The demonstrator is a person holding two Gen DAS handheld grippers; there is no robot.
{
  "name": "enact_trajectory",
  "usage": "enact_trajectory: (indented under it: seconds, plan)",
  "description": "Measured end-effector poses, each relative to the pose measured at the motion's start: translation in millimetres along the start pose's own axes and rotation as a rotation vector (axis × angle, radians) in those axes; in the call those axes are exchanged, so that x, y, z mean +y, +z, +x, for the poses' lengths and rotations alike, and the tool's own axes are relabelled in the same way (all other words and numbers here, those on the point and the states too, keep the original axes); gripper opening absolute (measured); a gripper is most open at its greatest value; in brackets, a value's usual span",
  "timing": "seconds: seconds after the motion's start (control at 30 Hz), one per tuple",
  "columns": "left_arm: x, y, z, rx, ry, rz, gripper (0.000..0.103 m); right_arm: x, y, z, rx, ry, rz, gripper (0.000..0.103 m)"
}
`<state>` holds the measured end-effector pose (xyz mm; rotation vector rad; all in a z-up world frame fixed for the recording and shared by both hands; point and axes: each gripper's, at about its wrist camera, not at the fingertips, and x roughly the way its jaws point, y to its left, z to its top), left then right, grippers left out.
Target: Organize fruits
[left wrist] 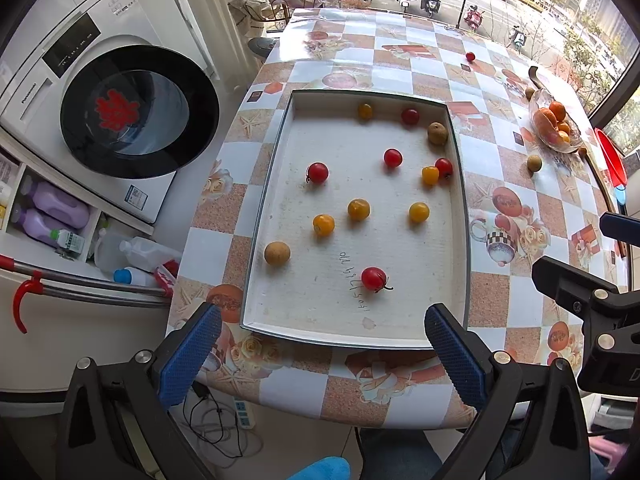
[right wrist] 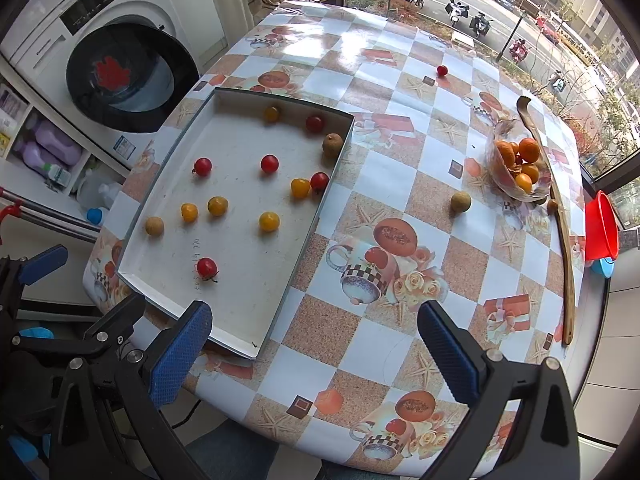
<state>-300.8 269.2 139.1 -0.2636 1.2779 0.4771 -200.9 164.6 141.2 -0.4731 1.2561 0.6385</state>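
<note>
Both the left gripper [left wrist: 322,338] and right gripper [right wrist: 314,336] are held empty, jaws apart, before the white tray [left wrist: 456,216] of scattered cherry tomatoes. Sorting seems unstarted; the nearest red tomato [left wrist: 374,278] is probably approached next.
</note>
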Motion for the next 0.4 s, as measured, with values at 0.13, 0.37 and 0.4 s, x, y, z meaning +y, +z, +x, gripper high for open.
enact_trajectory:
  seconds: [0.13,0.37,0.4]
  plan:
    - [0.2,-0.7,1.4,0.007,-0.003,-0.006,0.102,1.3,-0.4,0.7,0.001,0.001,0.0,0.103]
    - [0.9,1.3,0.3,-0.008,-0.005,-0.003,0.102,-0.5,-0.5,2.0,0.004,0.0,0.002,0.103]
    - [0.8,1.9,-0.2,-0.01,-0.008,-0.002,0.102,-1.1,-0.5,2.0,0.003,0.0,0.004,0.103]
